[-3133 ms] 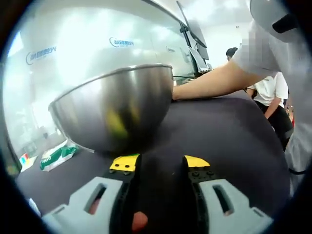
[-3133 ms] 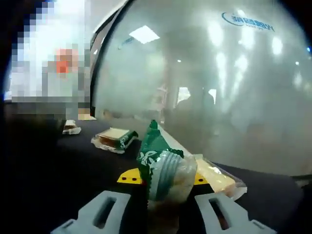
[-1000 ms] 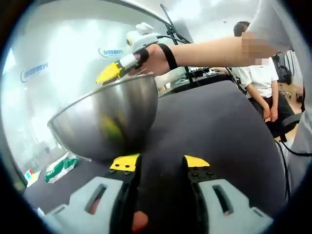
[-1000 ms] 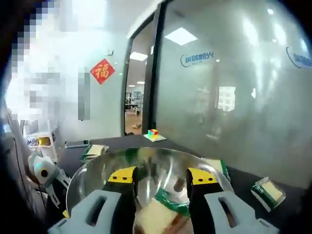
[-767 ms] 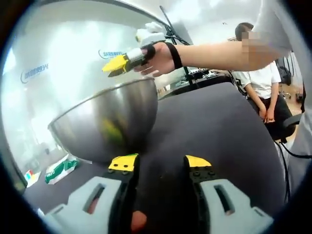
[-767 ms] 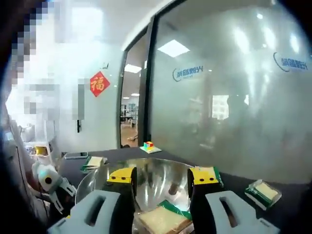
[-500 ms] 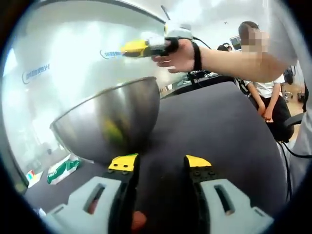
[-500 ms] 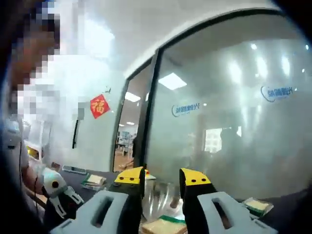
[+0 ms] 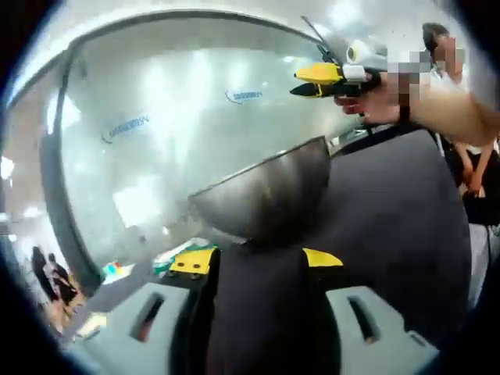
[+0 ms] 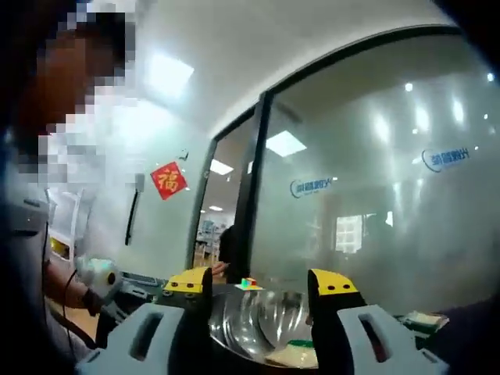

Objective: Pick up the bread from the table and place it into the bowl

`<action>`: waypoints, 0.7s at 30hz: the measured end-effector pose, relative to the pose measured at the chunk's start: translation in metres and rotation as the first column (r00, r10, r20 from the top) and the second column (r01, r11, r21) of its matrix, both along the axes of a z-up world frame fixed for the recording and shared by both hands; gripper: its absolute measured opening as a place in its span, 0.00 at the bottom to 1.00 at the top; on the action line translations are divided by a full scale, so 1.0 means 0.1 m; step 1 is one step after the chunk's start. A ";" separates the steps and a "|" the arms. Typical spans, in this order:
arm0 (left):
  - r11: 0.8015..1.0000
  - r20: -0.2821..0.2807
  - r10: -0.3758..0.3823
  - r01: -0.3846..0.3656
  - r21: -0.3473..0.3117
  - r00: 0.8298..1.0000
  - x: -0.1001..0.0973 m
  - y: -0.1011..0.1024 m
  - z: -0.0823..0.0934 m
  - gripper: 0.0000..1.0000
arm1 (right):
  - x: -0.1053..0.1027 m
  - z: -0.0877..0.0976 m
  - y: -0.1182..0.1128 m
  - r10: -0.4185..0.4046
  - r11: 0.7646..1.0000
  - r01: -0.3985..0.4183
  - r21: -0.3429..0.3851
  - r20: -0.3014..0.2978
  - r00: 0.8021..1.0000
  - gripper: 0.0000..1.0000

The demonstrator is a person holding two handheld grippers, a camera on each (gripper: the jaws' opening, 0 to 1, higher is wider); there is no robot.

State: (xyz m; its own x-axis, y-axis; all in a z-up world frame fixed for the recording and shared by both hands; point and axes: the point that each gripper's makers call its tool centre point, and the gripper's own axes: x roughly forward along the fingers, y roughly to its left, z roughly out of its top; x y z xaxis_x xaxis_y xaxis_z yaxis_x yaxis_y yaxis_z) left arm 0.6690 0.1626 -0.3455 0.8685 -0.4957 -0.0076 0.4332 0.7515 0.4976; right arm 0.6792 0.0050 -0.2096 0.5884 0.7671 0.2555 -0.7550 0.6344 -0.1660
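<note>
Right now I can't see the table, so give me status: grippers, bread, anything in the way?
Right gripper open, empty, above the bowl. Left gripper open, empty, beside it. Bread in bowl. Nothing in the way.

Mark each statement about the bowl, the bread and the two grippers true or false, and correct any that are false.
1. The bowl is shiny metal. True.
2. The bread is clamped between the right gripper's jaws. False: it lies in the bowl, and the right gripper has its jaws apart with nothing between them.
3. In the left gripper view, the right gripper is above the bowl's rim. True.
4. The left gripper is holding the bowl by its rim. False: its jaws are apart, with nothing between them, in front of the bowl.
5. The table has a white top. False: it is dark.
</note>
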 end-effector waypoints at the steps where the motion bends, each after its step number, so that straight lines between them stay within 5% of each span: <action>1: 1.000 0.017 0.022 -0.022 0.018 1.000 -0.04 0.12 0.03 0.37 | -0.05 -0.03 0.11 0.017 0.999 -0.017 -0.028 0.011 1.000 0.49; 5: 0.997 0.067 0.077 -0.077 0.002 0.995 -0.24 0.71 0.30 0.41 | -0.34 -0.23 0.82 0.150 0.972 -0.136 -0.190 0.064 0.987 0.47; 8: 0.998 0.144 0.042 -0.048 0.038 0.989 -0.31 1.13 0.50 0.58 | -0.47 -0.36 1.33 0.279 0.934 -0.266 -0.238 0.020 0.960 0.50; 12: 0.992 0.041 0.106 -0.103 -0.072 0.994 -0.22 1.76 0.51 0.58 | -0.60 -0.61 2.08 0.432 0.865 -0.456 -0.210 -0.149 0.889 0.64; 15: 0.987 -0.107 0.104 -0.115 -0.111 0.989 -0.07 2.19 0.28 0.54 | -0.44 -0.98 2.48 0.386 0.847 -0.427 -0.315 -0.188 0.903 0.63; 17: 0.991 -0.143 0.048 -0.064 -0.116 0.989 -0.01 2.29 0.18 0.52 | -0.23 -1.21 2.64 0.329 0.843 -0.387 -0.374 -0.210 0.921 0.63; 21: 0.998 -0.240 0.036 -0.048 -0.045 0.970 0.15 2.50 -0.05 0.55 | -0.08 -1.42 2.89 0.338 0.828 -0.430 -0.361 -0.290 0.895 0.72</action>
State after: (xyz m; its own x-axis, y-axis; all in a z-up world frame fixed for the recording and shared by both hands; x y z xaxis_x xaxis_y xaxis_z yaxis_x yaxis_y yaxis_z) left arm 0.6841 0.4123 -0.3507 0.8645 -0.4638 -0.1936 0.5026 0.7926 0.3452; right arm 0.6709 0.2941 -0.3516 0.2273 0.9484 -0.2209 -0.9680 0.1953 -0.1574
